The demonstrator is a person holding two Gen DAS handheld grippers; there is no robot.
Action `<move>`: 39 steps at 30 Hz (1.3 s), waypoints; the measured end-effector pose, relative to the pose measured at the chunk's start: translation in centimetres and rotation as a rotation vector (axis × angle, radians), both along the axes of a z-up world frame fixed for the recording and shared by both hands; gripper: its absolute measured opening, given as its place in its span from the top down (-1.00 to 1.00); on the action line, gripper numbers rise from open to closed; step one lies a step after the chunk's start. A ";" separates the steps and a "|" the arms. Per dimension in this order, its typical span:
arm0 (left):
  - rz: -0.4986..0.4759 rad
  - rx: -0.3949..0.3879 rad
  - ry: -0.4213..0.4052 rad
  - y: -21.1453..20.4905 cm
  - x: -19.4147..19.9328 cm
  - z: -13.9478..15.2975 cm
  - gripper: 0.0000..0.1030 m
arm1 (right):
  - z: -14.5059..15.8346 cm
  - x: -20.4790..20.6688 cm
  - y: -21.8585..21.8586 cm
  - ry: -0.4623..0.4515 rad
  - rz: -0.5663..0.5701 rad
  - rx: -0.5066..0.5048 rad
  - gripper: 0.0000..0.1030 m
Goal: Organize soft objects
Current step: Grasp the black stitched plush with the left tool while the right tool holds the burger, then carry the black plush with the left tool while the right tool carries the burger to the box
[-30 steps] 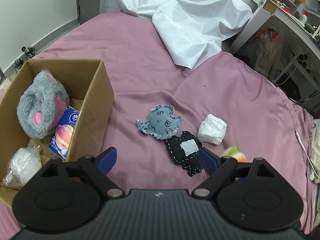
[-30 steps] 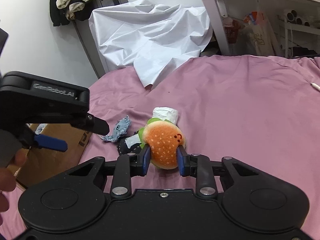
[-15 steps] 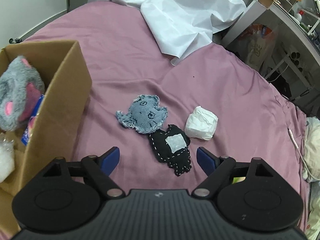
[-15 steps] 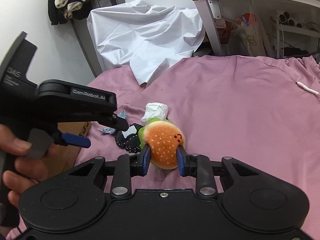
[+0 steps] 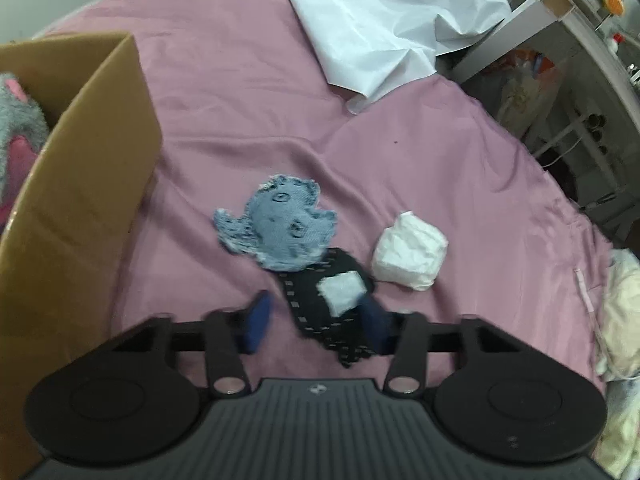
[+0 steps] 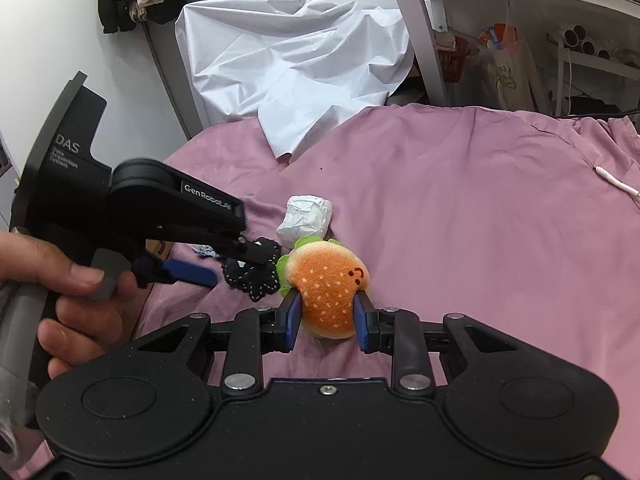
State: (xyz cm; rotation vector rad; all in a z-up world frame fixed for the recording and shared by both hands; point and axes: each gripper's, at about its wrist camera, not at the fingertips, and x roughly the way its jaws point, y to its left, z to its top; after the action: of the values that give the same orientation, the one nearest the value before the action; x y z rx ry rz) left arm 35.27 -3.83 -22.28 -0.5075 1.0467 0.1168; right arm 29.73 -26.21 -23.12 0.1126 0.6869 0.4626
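Observation:
A denim rag doll with a blue-grey head (image 5: pixel 280 226) and black stitched body (image 5: pixel 324 312) lies on the pink bedspread (image 5: pixel 460 168). My left gripper (image 5: pixel 316 326) is open, its blue fingers on either side of the doll's black body; it also shows in the right wrist view (image 6: pixel 224 268). A white crumpled soft bundle (image 5: pixel 410 256) lies just right of the doll. My right gripper (image 6: pixel 326 316) is shut on an orange plush burger (image 6: pixel 328 288), held above the bedspread (image 6: pixel 480 200) beside the doll (image 6: pixel 256 276) and bundle (image 6: pixel 306 218).
An open cardboard box (image 5: pixel 80 184) stands on the left, with a grey and pink plush toy (image 5: pixel 18 120) inside. A white sheet (image 5: pixel 384 20) lies crumpled at the bed's far end. A desk and shelves (image 6: pixel 540 20) stand to the right.
My left gripper has moved right, away from the box, and down over the rag doll, and its fingers have narrowed around the black body. My right gripper keeps holding the burger.

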 end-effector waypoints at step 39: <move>0.001 -0.052 -0.230 5.6 -7.8 11.2 0.58 | 6.7 -2.7 4.2 -0.122 -0.008 0.098 0.47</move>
State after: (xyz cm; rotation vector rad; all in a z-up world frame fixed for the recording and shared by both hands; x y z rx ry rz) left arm 27.50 1.81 -11.12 -0.5547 0.8264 0.0316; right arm 27.04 -22.02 -16.45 0.1777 0.5437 0.4916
